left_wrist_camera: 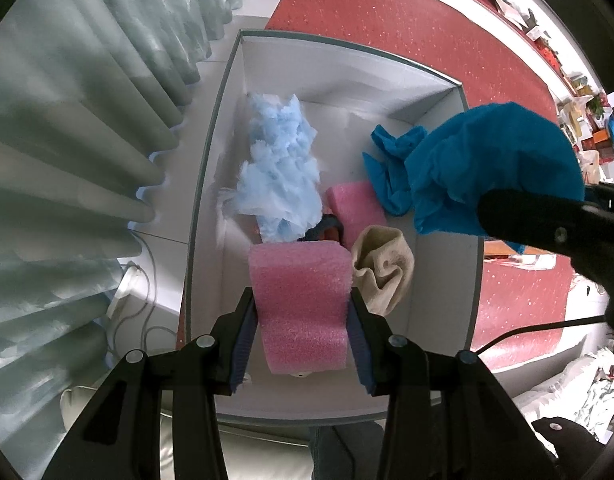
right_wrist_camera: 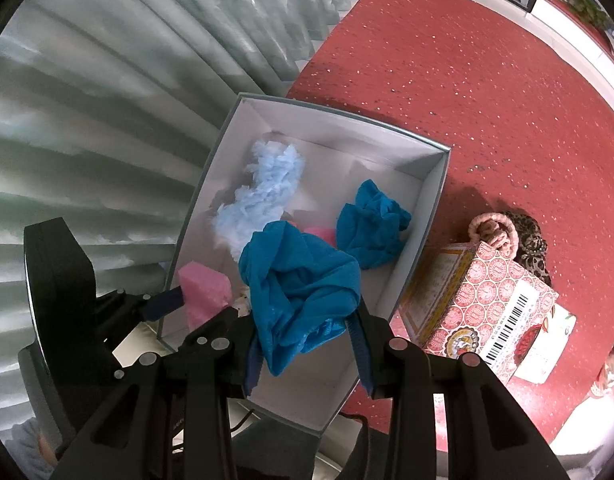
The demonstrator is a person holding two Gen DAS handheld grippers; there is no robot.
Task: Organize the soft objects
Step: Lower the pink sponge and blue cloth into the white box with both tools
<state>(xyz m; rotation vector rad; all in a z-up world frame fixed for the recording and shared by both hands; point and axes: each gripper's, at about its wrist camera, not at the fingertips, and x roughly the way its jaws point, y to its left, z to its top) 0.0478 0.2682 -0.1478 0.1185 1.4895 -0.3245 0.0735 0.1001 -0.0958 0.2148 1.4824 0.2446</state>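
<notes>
Nearly done: the left gripper (left_wrist_camera: 303,320) pinches pink foam (left_wrist_camera: 303,300), the right gripper (right_wrist_camera: 307,344) pinches blue cloth (right_wrist_camera: 299,284), both above the box (left_wrist_camera: 211,152) (already holding several soft items).

Both cameras look steeply down into the same white box (left_wrist_camera: 443,80), from close above it. The left wrist view sits over the near end of the box and faces along its length, with the curtain (left_wrist_camera: 67,160) on its left. The right wrist view is a little higher and more to the right, so it also shows the red carpet (right_wrist_camera: 487,100).
</notes>
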